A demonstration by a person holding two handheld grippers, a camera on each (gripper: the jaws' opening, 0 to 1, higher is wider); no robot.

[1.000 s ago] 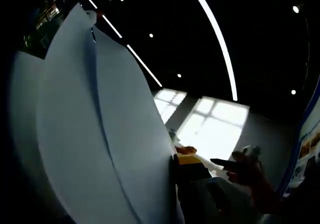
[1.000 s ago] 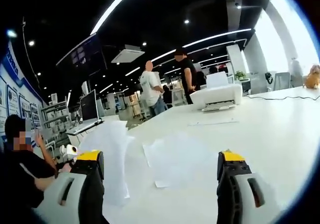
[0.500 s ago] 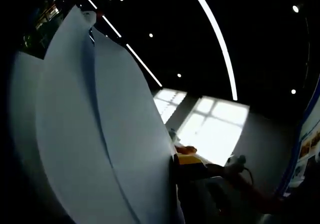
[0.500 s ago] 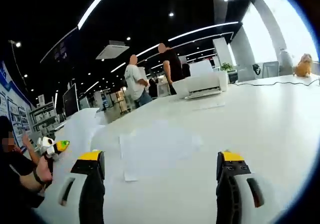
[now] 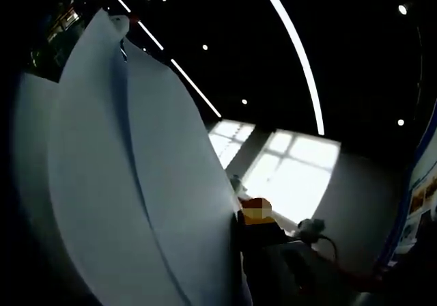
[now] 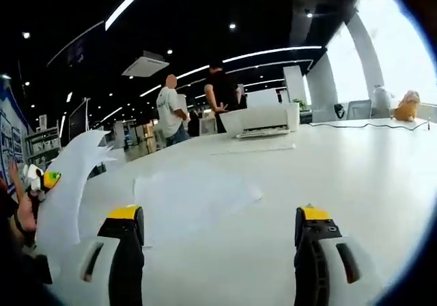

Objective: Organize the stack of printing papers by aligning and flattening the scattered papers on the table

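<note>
Table (image 6: pixel 355 176) spreads white and wide ahead of my right gripper (image 6: pixel 218 251), whose jaws stand wide apart with nothing between them. Flat on it, straight ahead and a touch left of my centreline, lie the loose sheets (image 6: pixel 194 197), their long side running across my view, well short of the printer (image 6: pixel 263 120) at the far edge. Off at my left, the lifted sheets (image 6: pixel 65 183) curl upright; in the left gripper view those sheets (image 5: pixel 136 183) rise right against one yellow-tipped jaw of my left gripper (image 5: pixel 239 251), but whether it's pinched on them I can't tell. Right one's nearer the flat sheets, I reckon.
</note>
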